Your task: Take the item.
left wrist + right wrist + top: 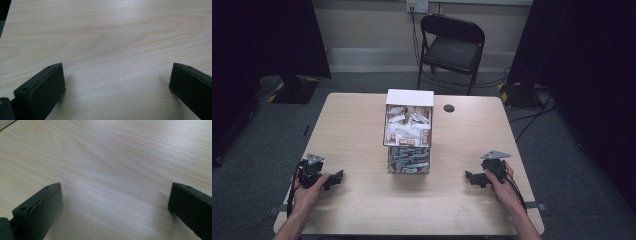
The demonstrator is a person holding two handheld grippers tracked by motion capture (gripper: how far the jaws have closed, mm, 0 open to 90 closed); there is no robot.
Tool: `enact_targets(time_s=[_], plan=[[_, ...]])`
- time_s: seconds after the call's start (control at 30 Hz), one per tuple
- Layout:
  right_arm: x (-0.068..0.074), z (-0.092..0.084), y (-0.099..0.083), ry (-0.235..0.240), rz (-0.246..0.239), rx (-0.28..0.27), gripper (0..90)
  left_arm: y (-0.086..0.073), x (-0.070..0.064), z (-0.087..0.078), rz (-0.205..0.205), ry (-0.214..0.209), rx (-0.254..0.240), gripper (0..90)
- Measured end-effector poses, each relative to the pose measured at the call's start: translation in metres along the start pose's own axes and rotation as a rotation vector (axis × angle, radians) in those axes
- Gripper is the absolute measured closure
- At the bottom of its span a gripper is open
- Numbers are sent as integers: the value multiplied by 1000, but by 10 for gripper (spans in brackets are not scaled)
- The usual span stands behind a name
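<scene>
A white box (pixel 408 122) full of small packets stands at the table's middle, with a clear container (pixel 408 160) of grey packets against its near side. My left gripper (pixel 334 179) rests on the table at the near left, held by a hand, and points right toward the containers. In the left gripper view its jaws stand wide apart over bare wood, the left gripper (pixel 117 80) open. My right gripper (pixel 471 178) lies at the near right and points left. Its own view has the right gripper (pixel 115 200) open too, nothing between the jaws.
The light wooden table (pixel 357 125) has a small dark round hole (pixel 449 108) behind the box on the right. A black folding chair (pixel 452 47) stands beyond the far edge. Dark curtains hang at both sides, and cables run on the grey floor.
</scene>
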State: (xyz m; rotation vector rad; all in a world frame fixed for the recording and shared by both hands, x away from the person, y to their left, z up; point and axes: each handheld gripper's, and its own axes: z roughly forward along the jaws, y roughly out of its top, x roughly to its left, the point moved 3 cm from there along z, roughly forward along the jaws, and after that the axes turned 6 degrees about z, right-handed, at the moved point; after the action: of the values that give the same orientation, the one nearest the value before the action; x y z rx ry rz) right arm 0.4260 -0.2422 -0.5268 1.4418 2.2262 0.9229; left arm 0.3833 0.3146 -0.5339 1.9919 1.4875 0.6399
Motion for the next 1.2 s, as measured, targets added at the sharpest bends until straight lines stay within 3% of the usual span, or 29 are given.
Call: enact_targets(time_s=[0.17,0.27,0.43,0.7,0.83,0.93,1.2], plan=[[0,-1,0,-1,2,0,9,0,0,0,-1,-1,-1,0],[0,-4,1,-18,12,-19,141,0,0,0,-7,-4,-5,0],[3,-8,3,-53,-8,-43,139,0,0,0,-3,-1,-1,0],[7,-14,6,-53,-10,-66,138,0,0,0,-2,0,-1,0],[14,-20,9,-26,-2,-90,137,0,-1,0,-3,3,-1,0],[20,-25,13,28,2,-104,157,0,-1,0,-6,6,-1,0],[38,-37,22,74,-17,-137,211,1,-2,1,6,-2,-3,1]])
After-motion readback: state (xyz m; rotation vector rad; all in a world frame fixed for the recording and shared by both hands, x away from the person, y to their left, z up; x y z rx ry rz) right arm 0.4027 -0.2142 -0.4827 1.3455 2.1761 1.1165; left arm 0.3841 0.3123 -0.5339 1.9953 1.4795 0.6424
